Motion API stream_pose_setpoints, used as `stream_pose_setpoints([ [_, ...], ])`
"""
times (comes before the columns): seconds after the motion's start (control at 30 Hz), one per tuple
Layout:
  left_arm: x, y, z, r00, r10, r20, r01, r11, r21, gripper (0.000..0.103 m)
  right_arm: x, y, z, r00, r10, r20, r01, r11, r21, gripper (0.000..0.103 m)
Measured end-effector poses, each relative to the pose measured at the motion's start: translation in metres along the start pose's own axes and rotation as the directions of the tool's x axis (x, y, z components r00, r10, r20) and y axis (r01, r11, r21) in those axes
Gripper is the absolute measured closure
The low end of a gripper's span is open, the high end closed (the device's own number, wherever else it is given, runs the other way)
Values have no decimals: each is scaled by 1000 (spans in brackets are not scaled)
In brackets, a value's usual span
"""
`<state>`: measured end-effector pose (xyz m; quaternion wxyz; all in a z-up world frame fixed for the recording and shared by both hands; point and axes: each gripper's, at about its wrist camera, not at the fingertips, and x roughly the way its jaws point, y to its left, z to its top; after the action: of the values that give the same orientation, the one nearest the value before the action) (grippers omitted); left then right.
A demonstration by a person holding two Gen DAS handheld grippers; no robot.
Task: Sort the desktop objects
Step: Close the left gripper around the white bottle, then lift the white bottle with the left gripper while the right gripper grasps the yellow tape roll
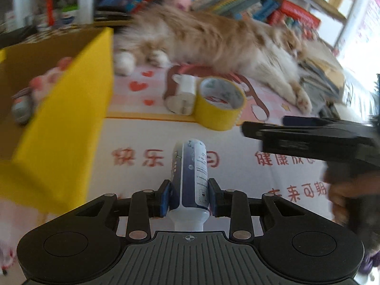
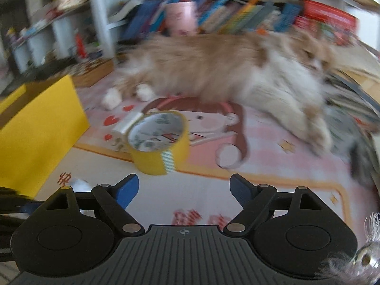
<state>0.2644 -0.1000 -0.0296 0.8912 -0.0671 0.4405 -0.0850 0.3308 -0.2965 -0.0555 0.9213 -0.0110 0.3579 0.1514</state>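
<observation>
So we've got the left gripper [image 1: 189, 196] clamped on the small white bottle [image 1: 190, 175], held just right of the yellow box [image 1: 64, 109]. A few bits already sit inside that box, probably a toy and another bottle, but it's too blurry to call. The right gripper [image 2: 184, 190] is wide open with nothing in it, pointed at the yellow tape roll [image 2: 159, 147]. Still left beside the tape: a white tube [image 1: 184, 95]. The cat [image 1: 213, 40] lies behind them.

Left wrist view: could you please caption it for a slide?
Left gripper shut on a small bottle beside the yellow box.
</observation>
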Motion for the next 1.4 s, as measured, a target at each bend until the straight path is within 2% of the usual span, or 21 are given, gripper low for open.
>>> stream_pose_setpoints([
  [0.27,-35,20,-10,997,48,58,-40,990,-135,72,49,24,21,998,47,-29,-50,993,-104,19],
  [0.5,-51,28,-11,992,91,90,-78,988,-136,72,80,33,32,999,22,-42,-29,984,-177,17],
  [0.8,-58,30,-17,992,70,101,-57,990,-129,72,98,36,37,999,-2,-54,-11,971,-240,17],
  [1.0,-64,32,-21,992,48,114,-35,992,-118,72,90,37,37,999,-7,-34,-1,971,-237,18],
  [1.13,-70,32,-22,991,31,128,-17,994,-108,72,72,40,39,1000,-19,18,23,973,-231,18],
  [1.4,-84,37,-28,987,-7,163,22,996,-89,72,23,42,39,995,-29,91,42,988,-150,18],
])
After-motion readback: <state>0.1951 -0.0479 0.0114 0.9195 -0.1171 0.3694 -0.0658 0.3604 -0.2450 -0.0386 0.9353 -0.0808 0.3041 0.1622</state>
